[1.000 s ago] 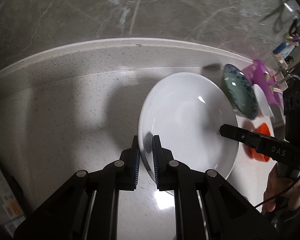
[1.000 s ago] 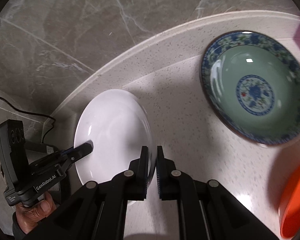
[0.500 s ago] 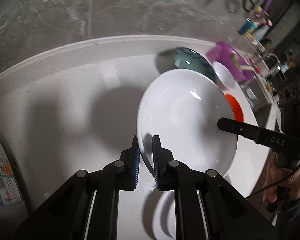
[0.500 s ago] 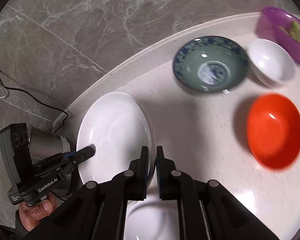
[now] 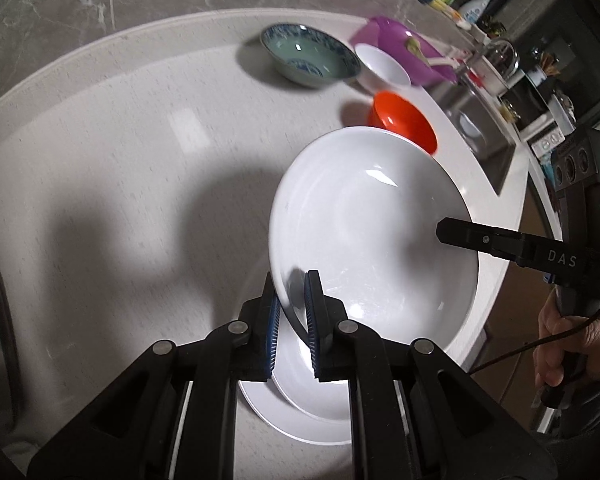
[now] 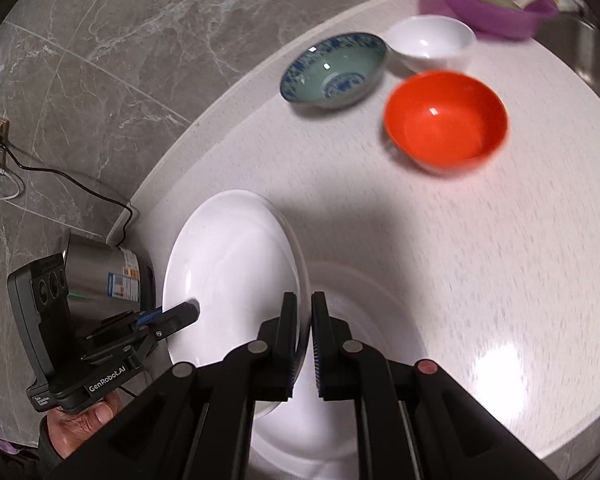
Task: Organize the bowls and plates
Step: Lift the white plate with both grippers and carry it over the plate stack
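Now both hand-held grippers, left (image 5: 291, 312) and right (image 6: 305, 334), pinch the wide white ceramic bowl (image 5: 374, 240) above a flat white plate (image 5: 292, 412); glossy orange bowl (image 6: 446, 120) sits far right; labels read "DAS", "GenRobot.AI".

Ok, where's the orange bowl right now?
On the counter, upper right in the right wrist view: the orange bowl sits just in front of the white bowl, right of the blue-green bowl.

Two white plates (image 5: 374, 216), four bowls (image 6: 444, 116), two grippers (image 5: 292, 296).
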`<state>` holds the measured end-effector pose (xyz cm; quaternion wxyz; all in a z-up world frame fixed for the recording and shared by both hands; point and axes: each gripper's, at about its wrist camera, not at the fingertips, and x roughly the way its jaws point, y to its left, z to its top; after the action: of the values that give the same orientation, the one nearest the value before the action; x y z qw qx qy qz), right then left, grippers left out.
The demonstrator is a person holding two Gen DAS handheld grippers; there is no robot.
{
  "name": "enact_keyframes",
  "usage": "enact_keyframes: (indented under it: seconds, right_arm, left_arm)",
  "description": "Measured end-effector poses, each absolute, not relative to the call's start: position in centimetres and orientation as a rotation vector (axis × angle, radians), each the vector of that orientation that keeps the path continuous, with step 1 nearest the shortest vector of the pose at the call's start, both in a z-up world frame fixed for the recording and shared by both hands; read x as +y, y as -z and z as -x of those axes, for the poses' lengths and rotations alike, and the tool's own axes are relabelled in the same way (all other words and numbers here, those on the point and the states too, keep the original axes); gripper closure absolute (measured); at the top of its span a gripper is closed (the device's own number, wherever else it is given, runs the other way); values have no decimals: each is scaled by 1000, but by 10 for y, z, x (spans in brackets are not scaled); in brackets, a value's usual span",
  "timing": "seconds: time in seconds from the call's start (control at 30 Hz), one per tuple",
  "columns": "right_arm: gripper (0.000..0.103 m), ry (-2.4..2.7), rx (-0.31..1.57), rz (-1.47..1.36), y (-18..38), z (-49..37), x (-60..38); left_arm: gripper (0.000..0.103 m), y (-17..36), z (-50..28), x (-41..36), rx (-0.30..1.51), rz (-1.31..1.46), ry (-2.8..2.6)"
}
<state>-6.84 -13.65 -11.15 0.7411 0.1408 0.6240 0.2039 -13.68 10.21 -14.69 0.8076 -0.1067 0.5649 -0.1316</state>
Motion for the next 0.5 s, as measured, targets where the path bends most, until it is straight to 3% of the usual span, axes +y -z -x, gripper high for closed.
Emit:
enact_keyframes:
  seconds: [0.5]
  right_arm:
    - [93, -416, 1440, -318, 143, 114, -158]
  left_arm:
    - [91, 184, 178, 84, 1284, 170, 288]
